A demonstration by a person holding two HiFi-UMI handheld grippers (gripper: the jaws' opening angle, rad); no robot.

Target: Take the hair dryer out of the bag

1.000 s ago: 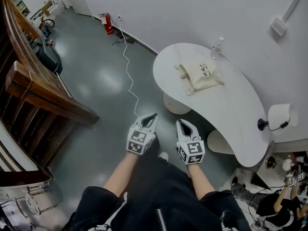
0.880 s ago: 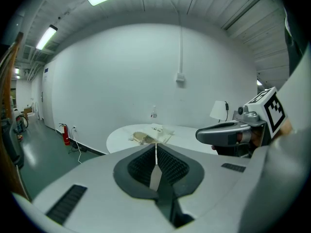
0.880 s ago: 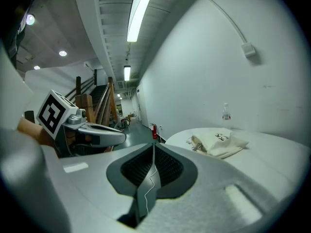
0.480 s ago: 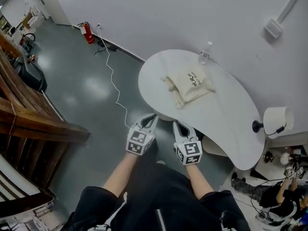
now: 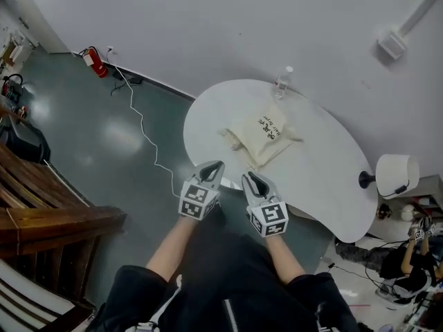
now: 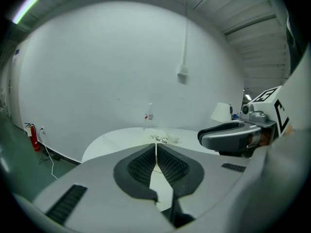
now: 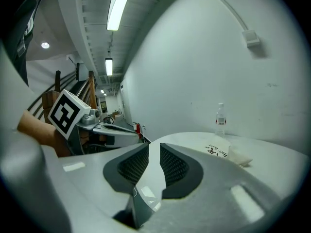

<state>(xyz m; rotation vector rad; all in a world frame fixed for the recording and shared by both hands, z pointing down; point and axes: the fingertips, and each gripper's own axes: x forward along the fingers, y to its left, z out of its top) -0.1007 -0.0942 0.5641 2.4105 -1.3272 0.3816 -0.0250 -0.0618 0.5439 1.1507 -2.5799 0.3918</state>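
A cream cloth bag point(image 5: 261, 137) with black print lies flat on the white rounded table point(image 5: 325, 164). No hair dryer shows, so whatever the bag holds is hidden. Both grippers hover side by side at the table's near edge, short of the bag. My left gripper point(image 5: 216, 166) is shut and empty. The jaws of my right gripper point(image 5: 250, 178) are opening, with a narrow gap and nothing between them. In the left gripper view the bag point(image 6: 159, 139) lies straight beyond the closed left gripper point(image 6: 156, 147). In the right gripper view the bag point(image 7: 226, 152) lies ahead to the right of the right gripper point(image 7: 154, 149).
A clear water bottle point(image 5: 284, 81) stands at the table's far edge behind the bag. A white lamp point(image 5: 396, 175) sits at the table's right end. A white cable point(image 5: 142, 133) runs over the floor on the left, near a fire extinguisher point(image 5: 93, 61) and wooden railings point(image 5: 55, 216).
Both grippers have come forward to the table's edge, and the bag now lies closer ahead. The right jaws have parted a little; the left stay closed.
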